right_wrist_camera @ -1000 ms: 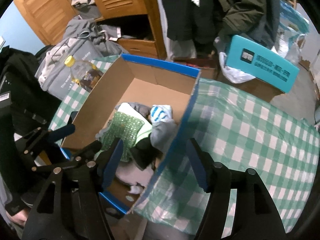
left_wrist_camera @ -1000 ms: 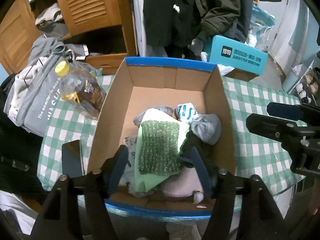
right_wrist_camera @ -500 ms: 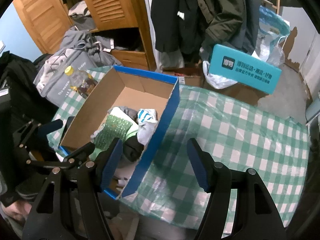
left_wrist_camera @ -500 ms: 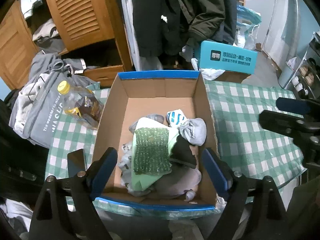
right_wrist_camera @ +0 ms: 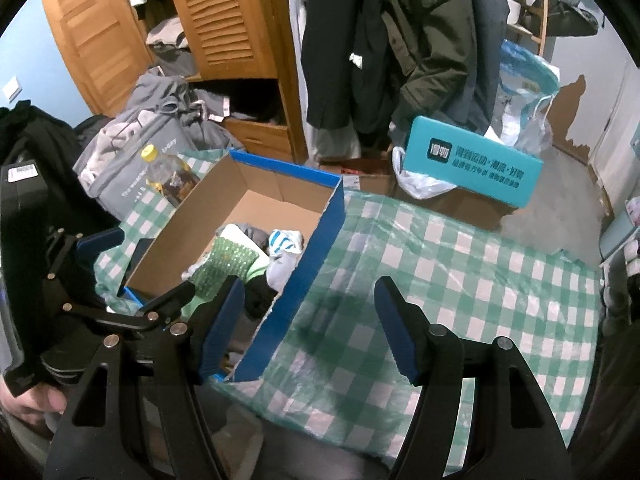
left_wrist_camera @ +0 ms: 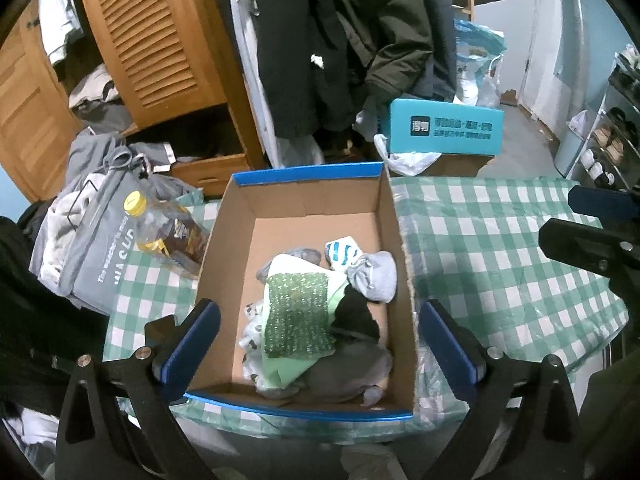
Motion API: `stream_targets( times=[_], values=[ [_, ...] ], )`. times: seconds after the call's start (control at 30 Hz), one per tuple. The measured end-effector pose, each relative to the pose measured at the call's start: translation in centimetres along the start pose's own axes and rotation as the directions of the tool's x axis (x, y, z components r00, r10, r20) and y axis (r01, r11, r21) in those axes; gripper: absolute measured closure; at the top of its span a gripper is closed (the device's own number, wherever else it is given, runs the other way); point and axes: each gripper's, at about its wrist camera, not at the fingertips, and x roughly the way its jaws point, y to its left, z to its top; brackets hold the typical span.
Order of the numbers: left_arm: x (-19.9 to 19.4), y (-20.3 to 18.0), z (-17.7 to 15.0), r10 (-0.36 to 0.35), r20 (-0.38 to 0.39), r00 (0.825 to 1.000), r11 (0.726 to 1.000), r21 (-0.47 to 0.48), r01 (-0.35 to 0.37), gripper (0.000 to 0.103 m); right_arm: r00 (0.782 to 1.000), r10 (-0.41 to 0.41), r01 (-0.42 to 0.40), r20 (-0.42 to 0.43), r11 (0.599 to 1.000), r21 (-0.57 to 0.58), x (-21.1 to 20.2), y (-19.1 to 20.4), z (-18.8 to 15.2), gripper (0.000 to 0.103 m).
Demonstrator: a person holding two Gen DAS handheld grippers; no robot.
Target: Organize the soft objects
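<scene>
Though heaped loosely in the cardboard box (left_wrist_camera: 224, 280), soft and light by the look of it: green cloth (left_wrist_camera: 298, 316) with a knobbly patch on top, grey sock (left_wrist_camera: 376, 276) against the right wall, striped sock (left_wrist_camera: 340, 250) behind, black piece (left_wrist_camera: 356, 316) and grey bundle (left_wrist_camera: 348, 368) toward the near edge. Likely to sag and trail when lifted, so best pinched at a raised fold or bunched middle, not at a loose corner. No breakage to fear; slipping only if caught by a thin edge. Left gripper (left_wrist_camera: 320, 344) above the near end of the box, jaws opening wide with nothing pressed between them, pile visible below in the gap. Right gripper (right_wrist_camera: 308, 320) over the box's blue right wall and the checked tablecloth (right_wrist_camera: 460, 272), jaws parted at a middling width, empty. Tall box walls probably the main hindrance to any sideways reach; descent from above judged easier. Bottle (left_wrist_camera: 164, 232) with a yellow cap just left of the box, grey bag (left_wrist_camera: 92, 256) beside it, dark phone-like slab (left_wrist_camera: 160, 332) by the near left corner. Teal box (left_wrist_camera: 444, 132) beyond the table, coats (left_wrist_camera: 340, 40) hanging behind, well apart from the work.
</scene>
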Motion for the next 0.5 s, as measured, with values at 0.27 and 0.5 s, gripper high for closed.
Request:
stream_targets(
  times=[0.27, 0.5],
  values=[
    [0.0, -0.4, 0.3, 0.011, -0.013, 1.000, 1.000, -0.013, -0.011, 0.001, 1.000, -0.017, 0.017, 0.004, 1.000, 0.008, -0.3, -1.1, -0.6, 0.036],
    [0.3, -0.5, 0.3, 0.009, -0.024, 1.000, 1.000, -0.017, -0.010, 0.001, 1.000, -0.013, 0.013, 0.003, 0.999, 0.029, -0.2, -2.2, -0.9, 0.036]
  ],
)
